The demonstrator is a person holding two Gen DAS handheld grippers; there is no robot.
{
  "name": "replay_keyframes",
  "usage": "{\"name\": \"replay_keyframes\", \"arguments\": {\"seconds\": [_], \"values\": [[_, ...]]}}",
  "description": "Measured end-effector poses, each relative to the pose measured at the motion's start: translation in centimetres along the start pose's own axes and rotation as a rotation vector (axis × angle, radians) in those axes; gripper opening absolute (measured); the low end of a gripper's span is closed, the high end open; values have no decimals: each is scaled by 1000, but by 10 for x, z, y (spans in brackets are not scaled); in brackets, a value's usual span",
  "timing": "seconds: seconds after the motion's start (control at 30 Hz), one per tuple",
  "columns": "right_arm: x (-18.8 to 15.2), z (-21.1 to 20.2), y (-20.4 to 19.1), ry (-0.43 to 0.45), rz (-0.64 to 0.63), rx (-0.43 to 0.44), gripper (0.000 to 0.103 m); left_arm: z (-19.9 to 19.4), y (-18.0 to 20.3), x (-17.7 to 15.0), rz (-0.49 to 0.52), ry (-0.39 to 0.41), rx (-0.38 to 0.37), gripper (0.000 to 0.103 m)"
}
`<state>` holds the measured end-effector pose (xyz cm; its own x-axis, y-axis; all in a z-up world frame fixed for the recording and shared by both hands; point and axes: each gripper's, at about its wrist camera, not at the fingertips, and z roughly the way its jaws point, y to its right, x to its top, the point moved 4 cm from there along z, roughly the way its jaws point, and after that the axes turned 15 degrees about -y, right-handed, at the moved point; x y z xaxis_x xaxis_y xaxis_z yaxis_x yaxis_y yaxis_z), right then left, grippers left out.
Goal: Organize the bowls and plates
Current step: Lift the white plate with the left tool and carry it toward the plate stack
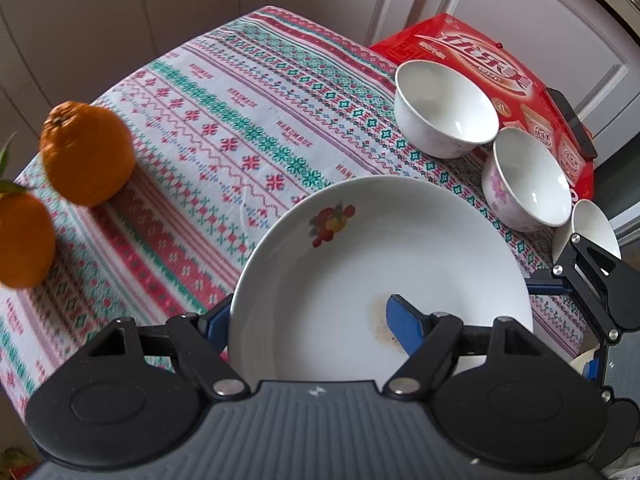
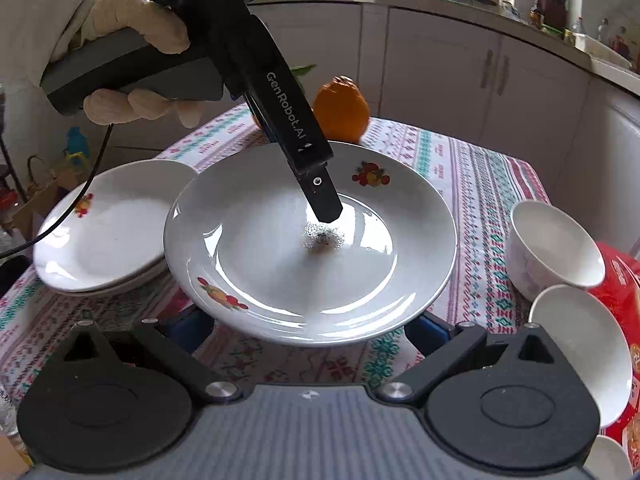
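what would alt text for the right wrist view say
A white plate with fruit decals is held above a patterned tablecloth, the left gripper reaching into its centre. A stack of plates sits left, two white bowls right, an orange behind.

The left tongs [image 1: 308, 316] have a grey ribbed housing, two round black discs, black linkage bars with silver screws, and blue fingers [image 1: 406, 326]. The right tongs [image 2: 308, 330] share that build. Seen from the right wrist, the left unit is a dark grey handle with white "GenRobot.AI" lettering and a thin black cable. The left hand [image 2: 132, 60] wears a cream glove below a pale sleeve.
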<state>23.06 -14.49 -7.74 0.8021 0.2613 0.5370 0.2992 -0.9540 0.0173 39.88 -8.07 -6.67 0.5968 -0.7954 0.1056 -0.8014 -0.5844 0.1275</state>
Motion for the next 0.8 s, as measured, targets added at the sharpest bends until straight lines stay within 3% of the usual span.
{"name": "replay_keyframes", "arguments": {"seconds": [0.8], "values": [[15, -13, -69, 19, -193, 128, 102, -33, -32, -109, -230, 93, 18, 77]]}}
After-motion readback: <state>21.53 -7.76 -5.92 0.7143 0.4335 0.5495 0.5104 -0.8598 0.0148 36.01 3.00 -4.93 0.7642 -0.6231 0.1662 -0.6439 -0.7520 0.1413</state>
